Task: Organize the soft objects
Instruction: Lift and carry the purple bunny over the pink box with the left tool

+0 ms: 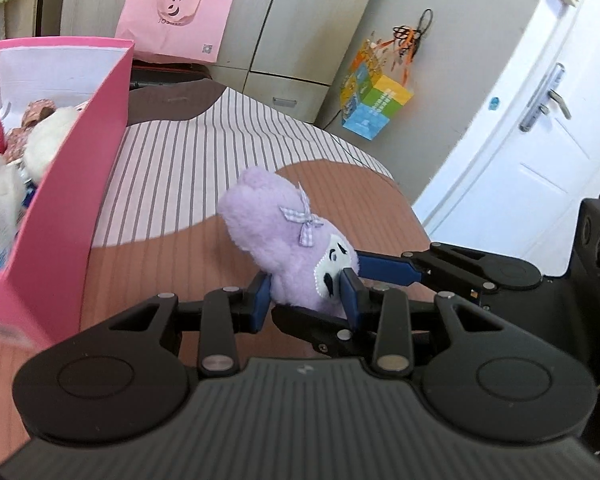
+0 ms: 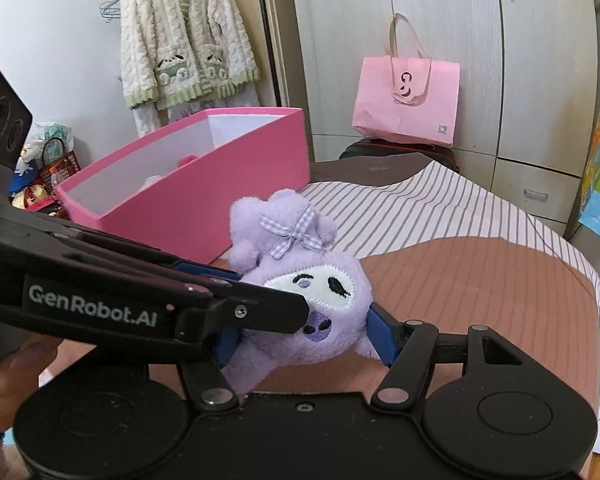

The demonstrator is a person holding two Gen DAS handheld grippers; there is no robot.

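A purple plush toy with a gingham bow and a white face is held above the bed; it also shows in the right wrist view. My left gripper is shut on its lower part. My right gripper is shut on the same toy from the other side, and its blue finger shows in the left wrist view. A pink box holding several plush items stands to the left; it also shows in the right wrist view.
The bed has a striped and salmon cover. A pink shopping bag leans on the wardrobe behind. A colourful bag hangs at the right, near a white door. A fleece jacket hangs on the wall.
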